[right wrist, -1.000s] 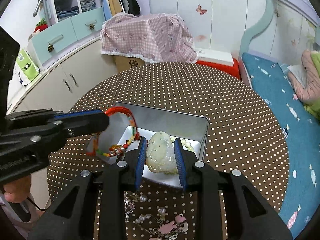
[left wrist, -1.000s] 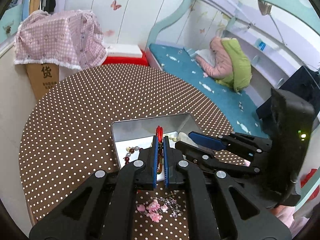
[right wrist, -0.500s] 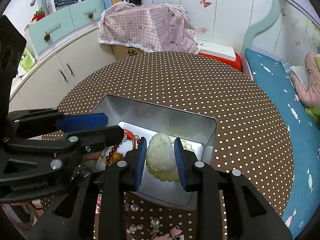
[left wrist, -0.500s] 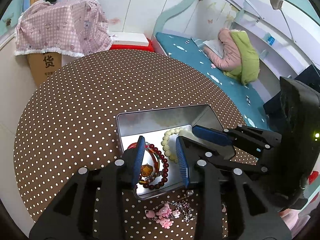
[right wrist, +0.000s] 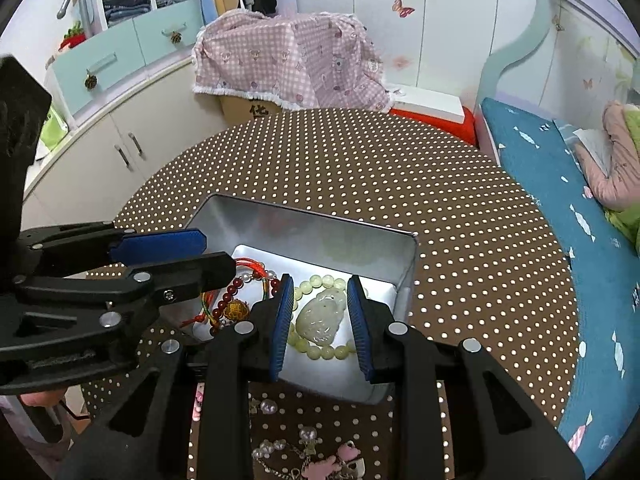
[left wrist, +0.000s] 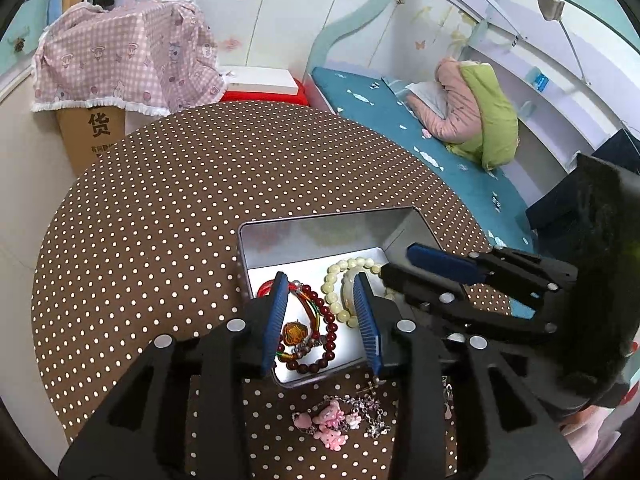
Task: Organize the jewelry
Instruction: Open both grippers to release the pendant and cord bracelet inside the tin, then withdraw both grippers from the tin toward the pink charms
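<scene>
A silver tin box point(left wrist: 312, 232) point(right wrist: 320, 228) sits on the round polka-dot table. In it lie a red bead bracelet with an amber pendant point(left wrist: 316, 328) point(right wrist: 232, 304) and a pale green bead necklace point(left wrist: 340, 284) with a carved jade pendant point(right wrist: 322, 316). My left gripper point(left wrist: 322, 320) is open and empty above the red bracelet. My right gripper point(right wrist: 320, 328) is open above the jade pendant, which lies loose in the box. A pink charm chain point(left wrist: 340, 420) point(right wrist: 316, 460) lies on the table in front of the box.
The table point(left wrist: 180, 200) point(right wrist: 460, 240) has bare cloth behind and beside the box. A bed point(left wrist: 400, 128) is to the right, cabinets point(right wrist: 120, 136) to the left, and a cardboard box under pink cloth point(left wrist: 120, 60) behind.
The left gripper opened and let the red bracelet fall into the box. The right gripper opened and released the jade pendant into the box.
</scene>
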`<state>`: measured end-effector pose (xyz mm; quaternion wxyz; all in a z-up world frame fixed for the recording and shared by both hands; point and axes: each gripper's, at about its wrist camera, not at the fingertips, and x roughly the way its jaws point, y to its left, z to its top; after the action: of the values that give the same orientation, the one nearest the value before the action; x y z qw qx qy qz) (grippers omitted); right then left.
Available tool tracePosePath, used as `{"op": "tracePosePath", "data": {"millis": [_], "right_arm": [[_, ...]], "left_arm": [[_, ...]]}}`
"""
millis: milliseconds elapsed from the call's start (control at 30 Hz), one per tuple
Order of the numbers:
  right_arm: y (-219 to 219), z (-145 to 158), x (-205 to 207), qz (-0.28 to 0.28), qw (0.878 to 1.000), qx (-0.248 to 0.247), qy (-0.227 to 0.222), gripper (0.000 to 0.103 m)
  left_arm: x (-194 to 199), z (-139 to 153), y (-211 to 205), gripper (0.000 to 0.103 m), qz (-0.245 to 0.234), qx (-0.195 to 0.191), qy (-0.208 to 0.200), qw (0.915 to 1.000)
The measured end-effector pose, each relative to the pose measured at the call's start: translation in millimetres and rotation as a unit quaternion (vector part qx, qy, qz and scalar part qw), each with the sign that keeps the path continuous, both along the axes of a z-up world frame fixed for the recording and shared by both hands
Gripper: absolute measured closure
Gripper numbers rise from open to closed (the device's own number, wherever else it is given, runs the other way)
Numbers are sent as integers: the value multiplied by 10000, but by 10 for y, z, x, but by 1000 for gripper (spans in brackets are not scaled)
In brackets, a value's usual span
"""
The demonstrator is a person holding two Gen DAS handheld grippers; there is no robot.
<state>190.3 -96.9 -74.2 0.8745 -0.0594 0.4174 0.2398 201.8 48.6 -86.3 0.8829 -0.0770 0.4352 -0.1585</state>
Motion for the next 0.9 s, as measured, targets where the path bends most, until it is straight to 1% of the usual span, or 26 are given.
{"op": "tracePosePath", "data": {"millis": [67, 133, 167, 200, 233, 267, 333, 433, 467, 500, 533, 633, 733, 833, 900], "right_arm": [[-44, 41, -37, -43, 10000, 36, -58, 76], [-73, 71, -58, -82, 9999, 74, -59, 76], [-83, 80, -62, -94, 9999, 93, -51, 76], [-113, 96, -77, -128, 9998, 133, -38, 76], [-130, 108, -85, -183, 9997, 156, -37, 73], [-147, 120, -90, -225, 9996, 177, -36, 70], [-178, 152, -129, -334, 9991, 259, -34, 51], [-218, 209, -226, -442, 9985, 280, -130, 40], [-228, 223, -259, -468, 9984, 263, -175, 38], [-242, 238, -299, -507, 9982, 244, -228, 32], [-261, 250, -333, -566, 9977, 243, -269, 26], [-322, 270, -410, -732, 9963, 343, -296, 15], [-366, 276, -526, -862, 9950, 377, -327, 11], [-347, 283, -666, -903, 9945, 306, -444, 11], [-316, 301, -767, -835, 9947, 332, -509, 10]], "left_arm": [[-50, 18, -5, 67, -8, 10, -22, 10000], [-100, 46, -22, 59, -5, 32, -62, 10000], [-126, 65, -28, 50, -6, 30, -92, 10000], [-168, 89, -25, 45, -8, 13, -148, 9999], [-195, 106, -26, 45, -2, 7, -182, 9998], [-236, 129, -20, 44, 21, 22, -222, 9997], [-312, 158, -13, 41, 118, 125, -283, 9994], [-422, 193, 9, 34, 203, 179, -339, 9991], [-457, 201, 18, 29, 240, 189, -353, 9989], [-508, 214, 30, 24, 301, 210, -385, 9986], [-562, 225, 42, 22, 360, 238, -423, 9982], [-687, 228, 55, 18, 487, 372, -459, 9971], [-818, 190, 60, 14, 604, 494, -426, 9960], [-963, 129, 60, 14, 671, 552, -357, 9956], [-1066, 69, 59, 14, 833, 664, -336, 9937]]}}
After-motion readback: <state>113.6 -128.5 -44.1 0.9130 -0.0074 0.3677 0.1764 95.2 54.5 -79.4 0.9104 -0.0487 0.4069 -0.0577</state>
